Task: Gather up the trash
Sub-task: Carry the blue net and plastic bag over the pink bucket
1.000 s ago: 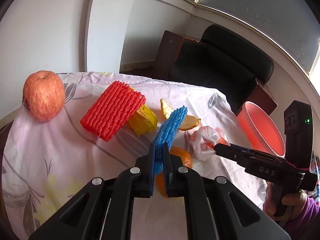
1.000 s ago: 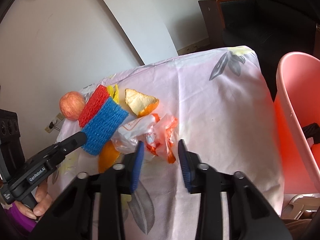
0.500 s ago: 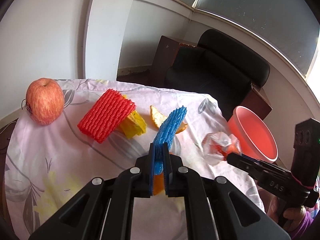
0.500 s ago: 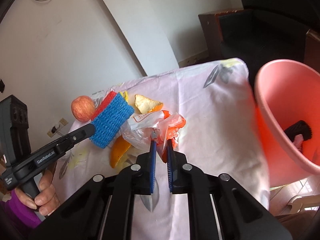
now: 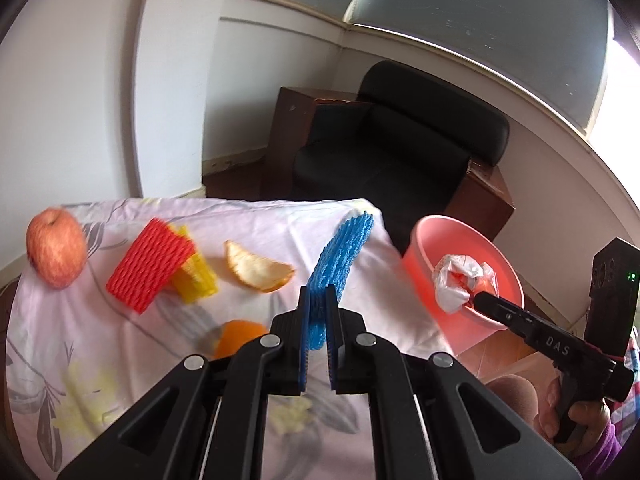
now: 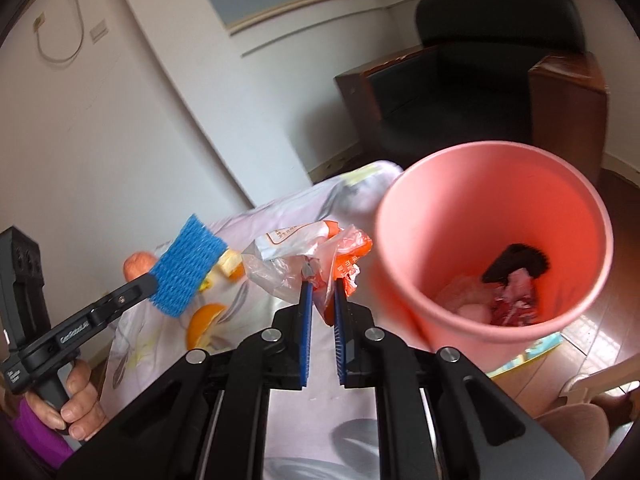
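Observation:
My left gripper (image 5: pixel 318 300) is shut on a blue foam net (image 5: pixel 344 252) and holds it above the table, near its right edge. My right gripper (image 6: pixel 320 284) is shut on a crumpled white and orange plastic wrapper (image 6: pixel 308 248), lifted off the table beside the pink bin (image 6: pixel 404 216). In the left wrist view the wrapper (image 5: pixel 460 280) hangs over the bin's (image 5: pixel 416 272) mouth. The bin holds a black item (image 6: pixel 516 260) and other scraps.
On the floral cloth (image 5: pixel 120 344) lie a red foam net (image 5: pixel 150 266), a yellow one (image 5: pixel 198 280), an orange peel (image 5: pixel 258 266), an orange piece (image 5: pixel 240 334) and an apple (image 5: pixel 56 254). A black armchair (image 5: pixel 400 148) stands behind.
My right gripper has shut on the wrapper, lifted it and carried it right to the bin. My left gripper has risen and moved right with the blue net.

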`<state>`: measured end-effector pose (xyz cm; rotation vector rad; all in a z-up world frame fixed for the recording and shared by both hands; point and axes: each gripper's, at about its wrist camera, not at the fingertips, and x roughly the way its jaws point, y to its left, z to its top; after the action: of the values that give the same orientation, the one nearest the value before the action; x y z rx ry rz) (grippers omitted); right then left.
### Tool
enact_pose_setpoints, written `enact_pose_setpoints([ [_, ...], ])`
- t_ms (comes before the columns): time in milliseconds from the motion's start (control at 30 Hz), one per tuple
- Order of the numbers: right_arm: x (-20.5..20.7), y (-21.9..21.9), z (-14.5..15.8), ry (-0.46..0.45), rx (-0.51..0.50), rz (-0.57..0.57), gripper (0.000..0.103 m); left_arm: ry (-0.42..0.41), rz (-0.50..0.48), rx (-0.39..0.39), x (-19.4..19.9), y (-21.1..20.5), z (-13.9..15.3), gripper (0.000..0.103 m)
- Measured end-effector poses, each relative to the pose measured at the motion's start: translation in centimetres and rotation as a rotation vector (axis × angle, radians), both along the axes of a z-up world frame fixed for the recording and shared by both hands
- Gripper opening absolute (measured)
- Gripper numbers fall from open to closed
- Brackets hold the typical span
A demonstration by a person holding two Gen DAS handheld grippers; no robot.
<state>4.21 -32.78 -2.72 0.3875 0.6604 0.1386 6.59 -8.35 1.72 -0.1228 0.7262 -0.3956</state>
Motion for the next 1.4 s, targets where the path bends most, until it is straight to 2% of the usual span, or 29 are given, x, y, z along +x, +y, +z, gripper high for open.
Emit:
enact_pose_setpoints([
  [267, -1.6, -4.1, 0.3, -0.029, -0.005, -0.113, 0.010, -0.026, -0.064, 0.022, -0.3, -3.9, 1.3, 0.006],
  [800, -2.9, -9.0, -0.4, -0.043, -0.017, -0.273, 0.010, -0.067, -0.219, 0.052, -0.2, -11.6, 2.3, 0.006],
  [1400, -2.5, -11.2, -1.2, -0.020, -0.081, -0.363, 0.010, -0.064, -0.330, 0.115, 1.0, -18.6, 0.7, 0.006],
])
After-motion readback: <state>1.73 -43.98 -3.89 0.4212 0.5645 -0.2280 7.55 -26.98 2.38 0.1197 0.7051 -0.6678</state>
